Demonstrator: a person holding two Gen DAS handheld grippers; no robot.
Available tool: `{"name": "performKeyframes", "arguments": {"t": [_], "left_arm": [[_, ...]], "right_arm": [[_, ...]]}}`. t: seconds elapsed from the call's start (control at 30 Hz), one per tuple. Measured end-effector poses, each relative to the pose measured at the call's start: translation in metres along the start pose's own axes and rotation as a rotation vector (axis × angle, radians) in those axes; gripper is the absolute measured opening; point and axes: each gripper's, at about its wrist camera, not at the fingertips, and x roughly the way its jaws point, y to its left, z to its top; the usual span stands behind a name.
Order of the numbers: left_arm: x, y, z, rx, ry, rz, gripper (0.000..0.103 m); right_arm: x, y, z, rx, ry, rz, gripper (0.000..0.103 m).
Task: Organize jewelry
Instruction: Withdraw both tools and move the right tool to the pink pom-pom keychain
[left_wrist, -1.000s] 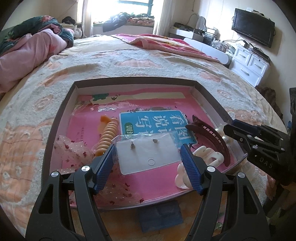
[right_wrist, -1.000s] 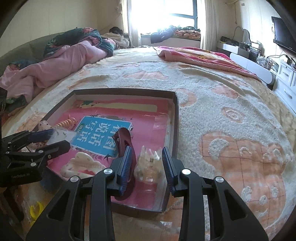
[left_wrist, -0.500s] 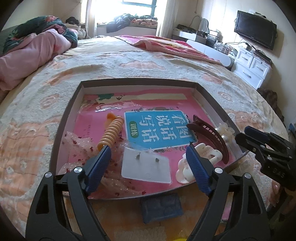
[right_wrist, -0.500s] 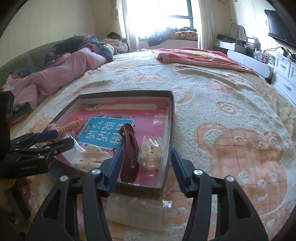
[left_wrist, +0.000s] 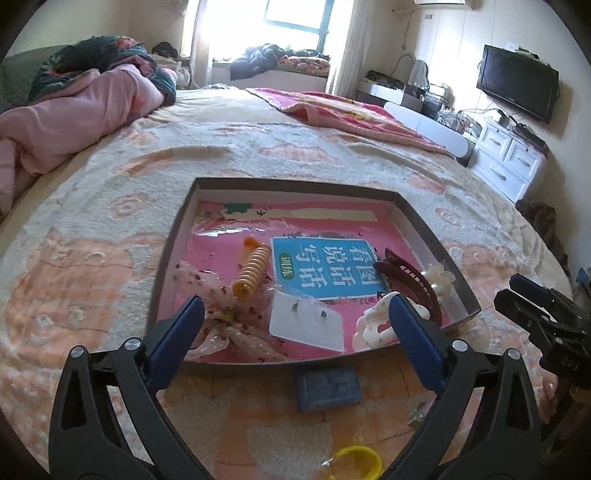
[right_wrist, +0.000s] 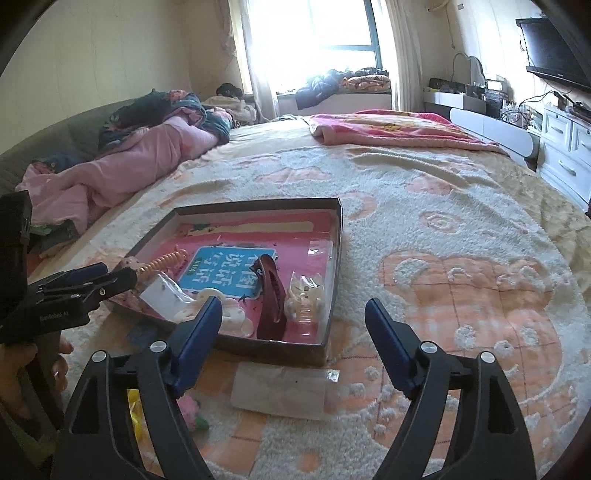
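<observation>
A shallow brown tray with a pink floor lies on the bed. In it are an orange spiral hair tie, a clear earring bag, a white claw clip, a dark red hair clip and a clear bag of pale pieces. My left gripper is open and empty above the tray's near edge. My right gripper is open and empty, just short of the tray's near right corner.
In front of the tray lie a dark blue square, a yellow ring and a clear flat packet. A pink object lies near it. Pink bedding is heaped far left. White drawers stand right.
Both grippers have drawn back from the tray and opened wider. The left let go of the earring bag and the right let go of the clear bag; both bags now lie in the tray.
</observation>
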Motion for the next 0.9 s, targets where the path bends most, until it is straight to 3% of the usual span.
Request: {"name": "performKeyframes", "arguments": {"t": [0.4,0.9], "left_arm": [[-0.034,0.003,-0.007,-0.004,-0.049,0.016,0.091],[-0.055,0.009,-0.03,-0.003,-0.043,0.029,0.091]], "right_arm": [[-0.027,0.011,-0.008,-0.026,-0.024,0.017,0.079],[-0.043,0.032,-0.024,-0.082,-0.007,0.053,0.079]]}}
